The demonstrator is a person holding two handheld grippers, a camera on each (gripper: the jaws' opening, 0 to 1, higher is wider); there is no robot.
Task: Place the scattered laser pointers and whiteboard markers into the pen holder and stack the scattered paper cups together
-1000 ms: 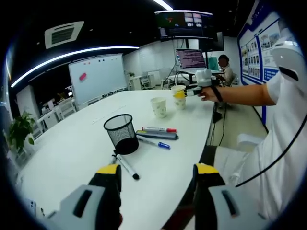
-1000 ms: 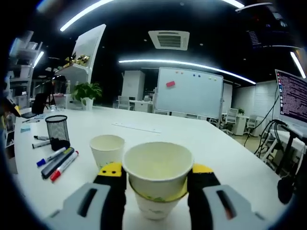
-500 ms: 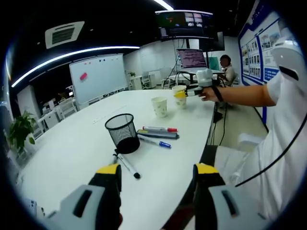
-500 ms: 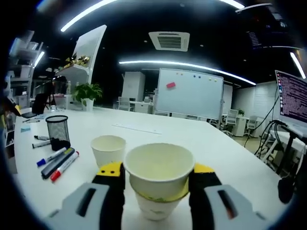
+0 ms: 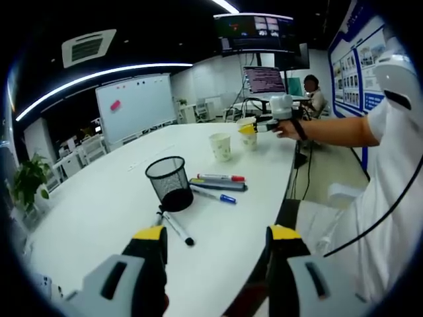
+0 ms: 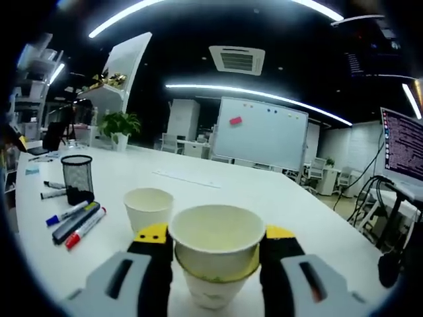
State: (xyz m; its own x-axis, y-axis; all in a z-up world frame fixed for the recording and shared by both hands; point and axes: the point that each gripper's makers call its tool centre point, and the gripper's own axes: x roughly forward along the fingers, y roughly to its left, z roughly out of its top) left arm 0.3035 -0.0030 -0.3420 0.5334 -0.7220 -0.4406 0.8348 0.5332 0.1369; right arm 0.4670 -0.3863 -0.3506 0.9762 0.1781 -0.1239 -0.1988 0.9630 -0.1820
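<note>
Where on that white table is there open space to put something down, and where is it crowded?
Bare table lies beyond the mesh pen holder toward the whiteboard, and behind the paper cups. It is crowded between holder and cups, where the markers lie.

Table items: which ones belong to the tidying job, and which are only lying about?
Job: black mesh pen holder, red-capped marker, blue-capped marker, black marker, grey laser pointer, nested white paper cups, single white paper cup.

Lying about: open laptop, potted green plant.

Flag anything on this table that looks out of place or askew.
The pens lie loose on the white table beside the upright mesh pen holder, not in it. One paper cup stands apart from the nested pair in the right gripper.
</note>
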